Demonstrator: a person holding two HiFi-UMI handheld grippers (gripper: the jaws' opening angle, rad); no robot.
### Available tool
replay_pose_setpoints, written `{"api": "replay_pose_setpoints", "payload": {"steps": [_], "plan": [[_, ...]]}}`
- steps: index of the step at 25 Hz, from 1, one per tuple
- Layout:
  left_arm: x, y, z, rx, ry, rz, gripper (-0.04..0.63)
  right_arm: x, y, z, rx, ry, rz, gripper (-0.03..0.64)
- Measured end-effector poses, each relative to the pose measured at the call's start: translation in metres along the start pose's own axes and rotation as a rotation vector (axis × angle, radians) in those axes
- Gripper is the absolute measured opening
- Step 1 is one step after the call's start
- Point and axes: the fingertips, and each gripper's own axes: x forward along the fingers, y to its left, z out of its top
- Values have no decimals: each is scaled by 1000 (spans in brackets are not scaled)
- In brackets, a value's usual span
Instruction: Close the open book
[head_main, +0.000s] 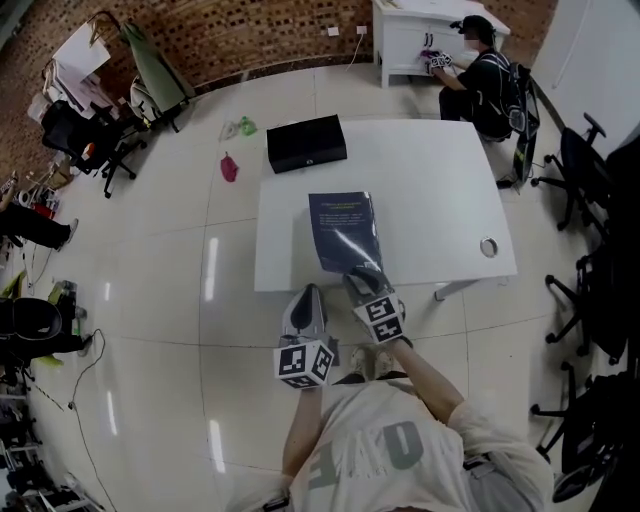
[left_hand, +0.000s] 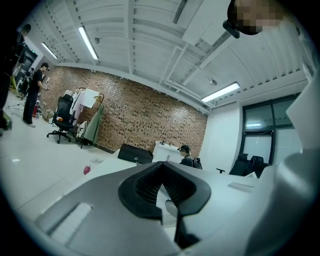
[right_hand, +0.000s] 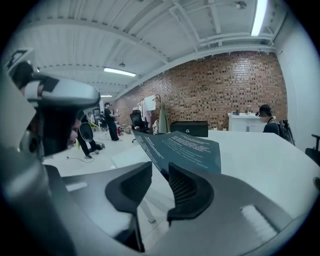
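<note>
Grey-bodied right tool (right_hand: 160, 175) is sitting at the near bench edge, its black pads standing narrowly apart. A corner of the book (right_hand: 186, 147) cover is reaching in between them. Light is showing on the left pad's side, so I am reading this tool as released, not clamped on the cover. Left tool (left_hand: 162, 167) is hanging clenched on nothing, pads meeting at the tips, just short of the bench edge and beside the right one.

Book is lying dark blue on the white bench (head_main: 440, 190), at the middle of its near edge and straight ahead of the right tool. Its long axis is running away from me, toward the black box (head_main: 306, 143). In the right gripper view the printed cover is tilting up off level. Right hand is the nearer one; left is standing off to the side.

Judging: the coming move is turning on carrying that raised cover over and down flat.

Black box at the far bench edge is sitting shut, contents hidden. Small round thing (head_main: 488, 247) is lying near the right bench edge, too small to tell.
</note>
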Motion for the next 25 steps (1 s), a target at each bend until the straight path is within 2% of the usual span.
{"api": "replay_pose_setpoints", "payload": {"steps": [1,2,4,5,9,12,15,18,22,25], "plan": [[0,0,2,-2,-5,-1,17,-8,4,8,8,-29,36,122],[1,0,5,-1,-13,-3,15,-20,7,20,20,-69,74,138],[3,-2,16,4,-38,-10,15,-53,6,48,64,-173,113,138],[4,-4,23,8,-56,-15,15,-71,-2,63,103,-234,103,133],[9,-14,53,41,-145,-48,15,-146,-69,106,303,-468,-98,5],[12,-23,68,67,-191,-78,15,-182,-107,110,401,-562,-210,5],[13,-32,72,72,-210,-112,17,-198,-119,107,419,-575,-258,3],[13,-36,69,75,-210,-139,17,-204,-114,106,409,-570,-265,3],[11,-36,66,61,-176,-131,17,-200,-101,98,322,-511,-297,3],[7,-30,60,42,-165,-138,15,-197,-88,91,311,-482,-303,3]]}}
